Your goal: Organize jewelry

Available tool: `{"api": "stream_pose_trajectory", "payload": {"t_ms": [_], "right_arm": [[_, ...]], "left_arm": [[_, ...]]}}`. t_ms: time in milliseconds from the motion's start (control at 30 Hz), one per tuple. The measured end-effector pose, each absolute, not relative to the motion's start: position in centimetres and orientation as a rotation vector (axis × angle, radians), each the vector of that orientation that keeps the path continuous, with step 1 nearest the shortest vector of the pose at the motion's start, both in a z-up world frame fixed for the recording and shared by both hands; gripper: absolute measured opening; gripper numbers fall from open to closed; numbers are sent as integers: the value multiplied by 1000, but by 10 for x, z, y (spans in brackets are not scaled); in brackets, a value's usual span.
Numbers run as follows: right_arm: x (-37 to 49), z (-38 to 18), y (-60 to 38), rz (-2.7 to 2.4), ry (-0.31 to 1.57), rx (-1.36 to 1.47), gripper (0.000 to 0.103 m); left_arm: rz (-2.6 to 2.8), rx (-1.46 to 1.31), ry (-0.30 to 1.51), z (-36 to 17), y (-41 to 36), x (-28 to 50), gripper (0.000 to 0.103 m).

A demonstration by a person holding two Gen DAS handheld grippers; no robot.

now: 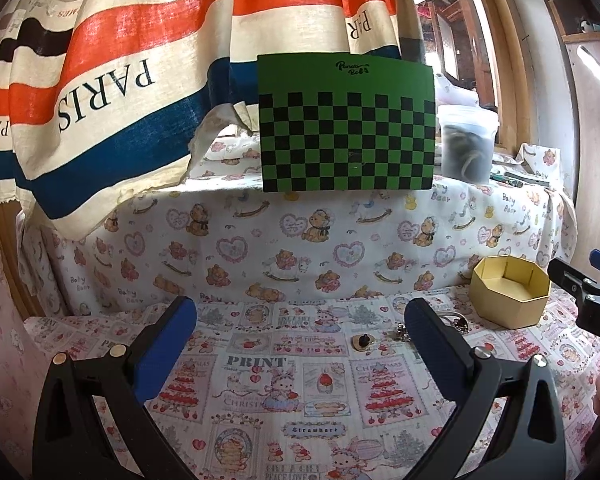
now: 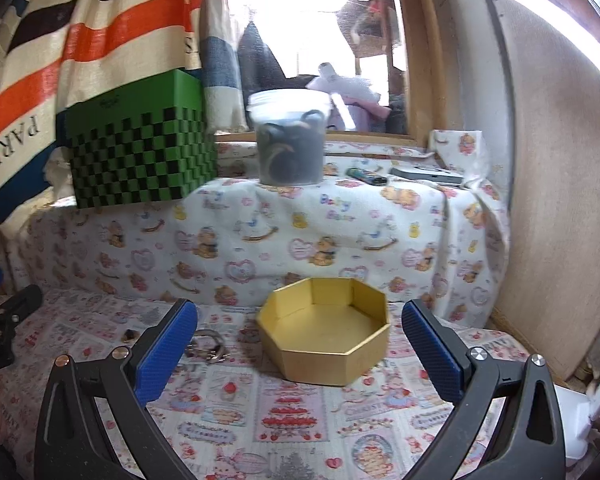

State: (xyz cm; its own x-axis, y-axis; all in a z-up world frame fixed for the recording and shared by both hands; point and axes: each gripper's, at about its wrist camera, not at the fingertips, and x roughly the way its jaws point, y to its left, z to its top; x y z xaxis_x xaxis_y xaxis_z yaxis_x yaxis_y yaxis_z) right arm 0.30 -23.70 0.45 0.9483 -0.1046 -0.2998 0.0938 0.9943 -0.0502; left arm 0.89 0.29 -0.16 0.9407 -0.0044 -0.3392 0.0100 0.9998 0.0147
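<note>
Across the lower half of both frames a printed tablecloth [image 1: 292, 392] is spread, with teddy bears on the raised step behind and strawberry and Christmas panels on the flat part. Draped over the upper left of the left wrist view is a striped curtain [image 1: 112, 92] in orange, blue, black and cream, lettered PARIS. On the step, at upper centre of that view, a green and black chequered box [image 1: 346, 140] is stood; just to its right a clear plastic tub [image 1: 466, 144] with dark contents is recorded. Small flat items on the step at right are too blurred to identify.

At the bottom of the left wrist view the left gripper [image 1: 300, 320] is seen with its blue-padded fingers set wide apart and nothing between them. The right gripper [image 2: 300, 320] is likewise spread, nothing clamped, with the gold octagonal box [image 2: 326, 340] framed between its fingers and resting on the cloth beyond the tips. The box is open-topped and its floor is bare. In the left wrist view the same box lies at right of centre, near the right gripper's body at the frame edge.

Jewellery is laid on the cloth to the left of the box: a metal ring piece [image 2: 208, 346] partly hidden behind the right gripper's left finger, a small gold pendant with a dark stone [image 1: 365, 340] at centre of the left wrist view, and a small silver cluster [image 1: 400, 332] just beside it, detail not discernible
</note>
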Motion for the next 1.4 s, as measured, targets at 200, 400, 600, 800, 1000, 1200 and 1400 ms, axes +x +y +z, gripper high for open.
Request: {"api": "stream_pose_trajectory", "payload": {"t_ms": [200,400,600,800,1000,1200,1400], "right_arm": [[4,4,-241,-115,320,-30,103],[4,4,-240,-116,316,-36,103],[2,5,-236,-113,308,-54,103],[-1,5,-233,-108,300,-68,103],[-1,5,-232,-108,301,-70,103],[-1,5,-232,-108,301,-70,103],[4,3,-230,-105,339,-77,103]], "left_arm": [[20,9,341,-2,5,8,103],[50,31,347,-3,2,8,103],[43,30,346,-3,3,7,103],[48,36,364,-4,3,9,103],[26,49,367,-4,-1,10,103],[15,90,347,-3,-8,6,103],[-10,104,318,-1,-12,1,103]]}}
